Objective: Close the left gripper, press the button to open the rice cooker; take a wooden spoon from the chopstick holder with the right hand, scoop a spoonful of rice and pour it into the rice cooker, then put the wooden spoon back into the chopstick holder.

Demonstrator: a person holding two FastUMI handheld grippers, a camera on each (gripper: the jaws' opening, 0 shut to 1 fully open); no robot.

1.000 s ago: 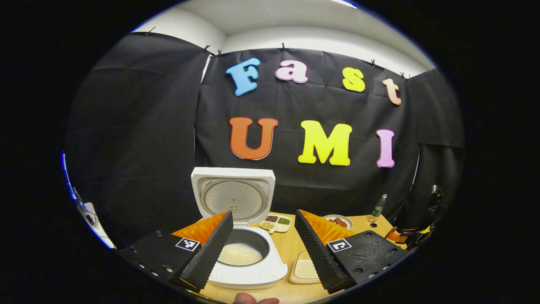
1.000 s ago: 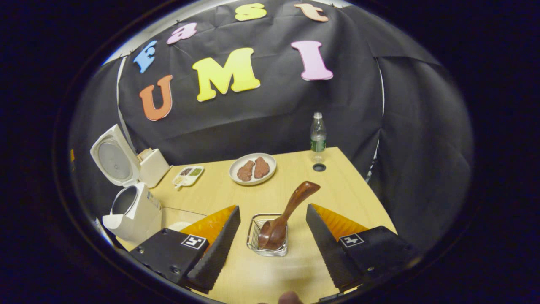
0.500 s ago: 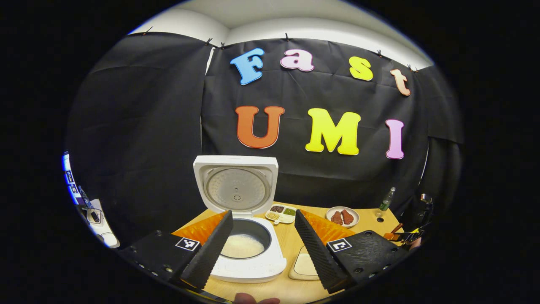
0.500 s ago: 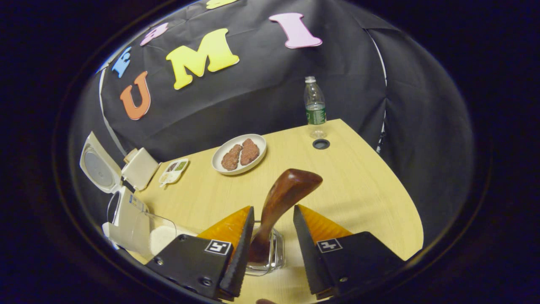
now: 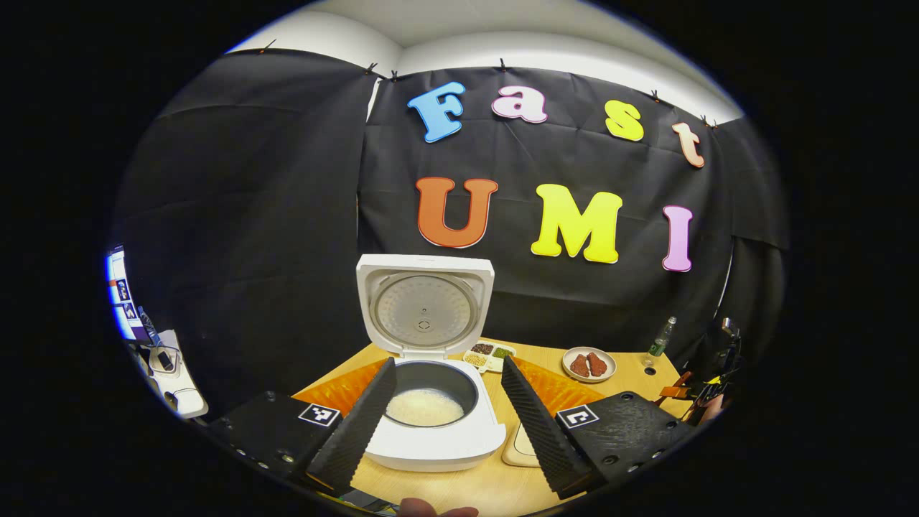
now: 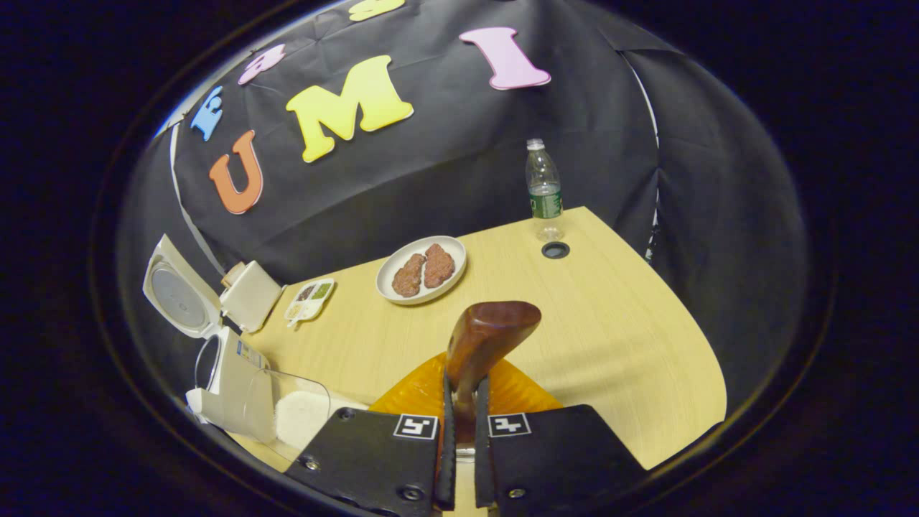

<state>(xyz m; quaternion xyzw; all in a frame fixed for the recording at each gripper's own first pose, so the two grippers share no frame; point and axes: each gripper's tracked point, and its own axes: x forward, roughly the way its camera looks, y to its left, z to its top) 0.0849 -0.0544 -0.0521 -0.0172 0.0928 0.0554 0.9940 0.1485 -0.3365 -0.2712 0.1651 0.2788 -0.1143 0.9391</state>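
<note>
Counter: pale wood counter (image 6: 610, 337), under both grippers.
Rice cooker: white rice cooker (image 5: 431, 431), lid up, white rice in its pot, just ahead of the left gripper (image 5: 449, 413), whose fingers are spread apart.
Spoon: dark brown wooden spoon (image 6: 488, 337), handle clamped between the right gripper (image 6: 459, 409) fingers.
Writing: none legible.

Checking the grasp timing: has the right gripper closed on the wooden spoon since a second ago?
Yes. The right gripper went from wide open to shut on the wooden spoon, nearer the plate.

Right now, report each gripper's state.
Left gripper: open, holding nothing.
Right gripper: shut on the wooden spoon handle.
</note>
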